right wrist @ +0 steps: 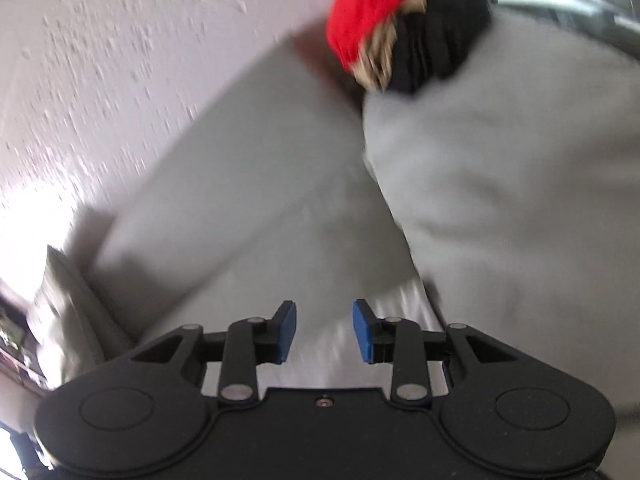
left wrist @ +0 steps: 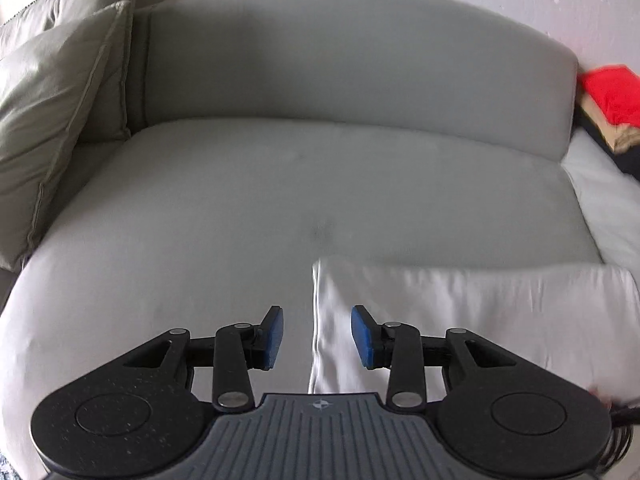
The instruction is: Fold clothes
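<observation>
A white garment lies folded flat on the grey sofa seat, its left hemmed edge running between my left gripper's fingers. My left gripper is open just above that edge, holding nothing. My right gripper is open and empty, tilted, over the sofa seat; this view is motion-blurred. A pale streaked cloth, probably the white garment, shows just past its right finger. A pile of red, tan and black clothes lies far ahead on the sofa.
The sofa backrest runs across the back, with olive cushions at the left. The clothes pile with the red item sits at the far right, beside a white cushion. A textured white wall rises behind.
</observation>
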The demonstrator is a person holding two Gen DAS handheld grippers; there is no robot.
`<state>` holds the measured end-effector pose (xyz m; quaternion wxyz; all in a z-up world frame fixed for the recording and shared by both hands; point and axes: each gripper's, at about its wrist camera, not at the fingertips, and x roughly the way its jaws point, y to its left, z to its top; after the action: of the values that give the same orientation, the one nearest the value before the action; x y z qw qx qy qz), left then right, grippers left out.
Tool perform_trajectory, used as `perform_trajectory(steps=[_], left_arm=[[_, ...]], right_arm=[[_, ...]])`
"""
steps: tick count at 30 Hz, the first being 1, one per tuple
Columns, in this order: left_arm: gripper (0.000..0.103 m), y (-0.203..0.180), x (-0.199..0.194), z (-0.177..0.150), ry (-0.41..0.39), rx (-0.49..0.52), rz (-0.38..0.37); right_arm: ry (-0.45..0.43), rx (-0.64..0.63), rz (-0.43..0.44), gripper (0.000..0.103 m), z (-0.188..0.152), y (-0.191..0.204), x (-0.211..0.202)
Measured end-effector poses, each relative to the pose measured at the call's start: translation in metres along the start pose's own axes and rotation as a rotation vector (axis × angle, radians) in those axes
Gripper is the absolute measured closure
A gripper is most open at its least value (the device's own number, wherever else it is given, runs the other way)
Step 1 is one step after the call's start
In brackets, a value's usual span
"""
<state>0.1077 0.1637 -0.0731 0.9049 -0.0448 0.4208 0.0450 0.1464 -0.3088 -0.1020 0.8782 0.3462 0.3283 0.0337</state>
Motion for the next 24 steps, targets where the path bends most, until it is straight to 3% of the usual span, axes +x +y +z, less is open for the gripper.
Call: perform_trajectory(steps=[5, 10, 17, 24], left_arm=[[0.066, 0.031, -0.002, 0.0, -0.035, -0.166, -0.041], [0.073, 0.053, 0.032, 0.007, 0.041, -0.312, -0.119], [0.074, 0.056, 0.064, 0.022, 0.093, -0.38, -0.165], [0.075, 0.047, 0.08, 0.026, 0.107, -0.404, -0.25]], right_arm=[[0.039, -0.011, -0.037, 0.069, -0.007, -0.011, 0.002], [0.08, 0.058, -0.067, 0.067, 0.003, -0.033, 0.02], [0.105, 0.144, -0.084, 0.068, 0.006, -0.062, 0.049], [0.115, 0.134, -0.1, 0.082, 0.013, -0.067, 0.064]])
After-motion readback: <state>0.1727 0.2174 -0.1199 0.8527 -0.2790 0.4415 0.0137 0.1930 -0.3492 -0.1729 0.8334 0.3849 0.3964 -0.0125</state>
